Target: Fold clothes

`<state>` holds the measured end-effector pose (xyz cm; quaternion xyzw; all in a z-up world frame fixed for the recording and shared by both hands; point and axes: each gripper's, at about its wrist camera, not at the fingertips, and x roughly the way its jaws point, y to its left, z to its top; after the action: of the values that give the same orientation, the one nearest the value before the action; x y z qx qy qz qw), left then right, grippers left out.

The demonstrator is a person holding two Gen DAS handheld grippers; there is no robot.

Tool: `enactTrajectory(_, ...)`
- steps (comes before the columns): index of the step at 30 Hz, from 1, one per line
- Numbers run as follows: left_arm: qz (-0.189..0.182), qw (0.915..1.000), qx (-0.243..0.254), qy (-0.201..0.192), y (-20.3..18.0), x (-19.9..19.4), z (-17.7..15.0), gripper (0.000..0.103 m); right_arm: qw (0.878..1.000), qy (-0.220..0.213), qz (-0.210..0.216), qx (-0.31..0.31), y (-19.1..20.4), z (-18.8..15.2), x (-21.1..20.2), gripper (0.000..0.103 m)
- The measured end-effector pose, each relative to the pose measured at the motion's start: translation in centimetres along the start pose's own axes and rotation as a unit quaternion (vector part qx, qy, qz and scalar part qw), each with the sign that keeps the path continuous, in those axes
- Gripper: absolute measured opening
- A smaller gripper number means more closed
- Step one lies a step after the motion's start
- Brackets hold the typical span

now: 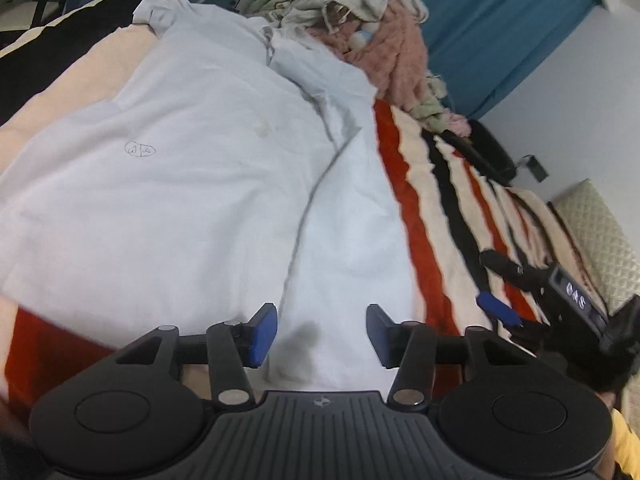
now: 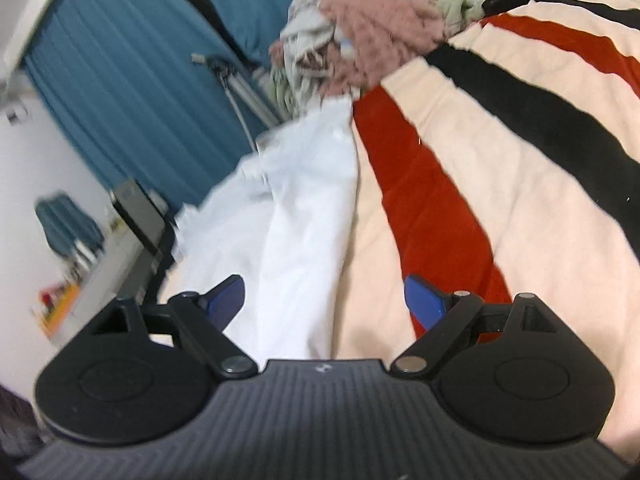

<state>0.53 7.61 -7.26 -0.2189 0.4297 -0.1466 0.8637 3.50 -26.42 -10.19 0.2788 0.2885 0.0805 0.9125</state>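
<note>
Striped bed blanket [image 1: 436,208] under white shirt [image 1: 180,184], one side lapped inward. Left tool [image 1: 321,334], right tool [image 2: 324,304] wide, empty. Mid-fold or spreading, unclear. Unfolded heap [image 1: 360,12] beyond.

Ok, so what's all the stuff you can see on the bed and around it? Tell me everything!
white shirt: one, white, spread on the blanket, small drawn mark on it
striped blanket: one, cream, red and black, covering the bed
clothes pile: one heap, pink, cream and pale green, beyond the shirt
curtain: one, teal, behind the bed
quilted cushion: one, cream, at the far right edge
left gripper: one, black with blue pads, open over the shirt
right gripper: one, black with blue pads, open at the shirt's edge
</note>
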Motion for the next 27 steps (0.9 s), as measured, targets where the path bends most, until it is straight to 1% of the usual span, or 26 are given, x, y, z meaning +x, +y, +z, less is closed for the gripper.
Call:
enactTrajectory(2, 0.024, 0.9997, -0.004, 0.008, 0.1, 1.6, 0.5, 0.053, 1.000, 0.011, -0.007, -0.010, 0.5, -0.5, 0.6, 0.088)
enactTrajectory(3, 0.028, 0.9995, -0.009, 0.014, 0.2, 2.3, 0.5, 0.053, 1.000, 0.015, -0.005, -0.011, 0.7, -0.7, 0.8, 0.088)
enactTrajectory(5, 0.022, 0.9991, -0.021, 0.031, 0.4, 3.7, 0.5, 0.053, 1.000, 0.007, -0.005, -0.020, 1.4, -0.2, 0.6, 0.088)
enactTrajectory(6, 0.016, 0.9987, -0.025, 0.041, 0.4, 4.2, 0.4, 0.053, 1.000, 0.002, -0.005, -0.025, 1.8, 0.1, 0.4, 0.088)
enactTrajectory(8, -0.016, 0.9973, -0.029, 0.066, 0.3, 5.0, 0.0, 0.049, 0.999, -0.006, -0.006, -0.035, 2.5, 0.6, 0.1, 0.088)
enactTrajectory(9, -0.026, 0.9967, -0.027, 0.072, 0.2, 5.1, -0.1, 0.049, 0.999, -0.011, -0.006, -0.040, 2.8, 0.9, 0.0, 0.088)
enactTrajectory(12, -0.021, 0.9984, -0.009, 0.052, -0.2, 4.1, 0.0, 0.051, 0.998, -0.024, -0.006, -0.055, 3.9, 1.8, -0.5, 0.088)
enactTrajectory(15, -0.025, 0.9989, -0.016, 0.037, -0.1, 3.4, 1.2, 0.056, 0.997, -0.038, -0.006, -0.069, 5.0, 2.6, -1.0, 0.088)
enactTrajectory(16, -0.026, 0.9990, -0.019, 0.032, -0.2, 3.5, 2.0, 0.058, 0.996, -0.042, -0.006, -0.074, 5.3, 2.9, -1.1, 0.088)
enactTrajectory(17, -0.029, 0.9990, -0.023, 0.026, -0.2, 3.8, 3.0, 0.059, 0.996, -0.046, -0.006, -0.079, 5.7, 3.2, -1.3, 0.088)
enactTrajectory(19, -0.039, 0.9985, -0.036, 0.009, -0.4, 4.7, 5.7, 0.059, 0.994, -0.055, -0.007, -0.089, 6.4, 3.8, -1.6, 0.088)
enactTrajectory(20, -0.044, 0.9981, -0.043, 0.001, -0.4, 5.4, 7.1, 0.062, 0.993, -0.062, -0.003, -0.098, 6.9, 4.4, -1.6, 0.088)
enactTrajectory(22, -0.054, 0.9969, -0.054, -0.018, -0.7, 7.4, 10.4, 0.065, 0.991, -0.070, 0.001, -0.110, 7.2, 5.2, -0.8, 0.088)
enactTrajectory(23, -0.056, 0.9964, -0.057, -0.028, -0.9, 8.7, 12.1, 0.065, 0.991, -0.074, 0.000, -0.113, 7.2, 5.4, -0.2, 0.088)
enactTrajectory(25, -0.053, 0.9958, -0.056, -0.049, -1.3, 11.3, 15.1, 0.065, 0.990, -0.080, -0.007, -0.116, 6.3, 5.1, 1.6, 0.088)
enactTrajectory(27, -0.048, 0.9951, -0.054, -0.068, -1.6, 14.1, 18.0, 0.068, 0.991, -0.078, -0.022, -0.106, 4.7, 4.5, 3.4, 0.088)
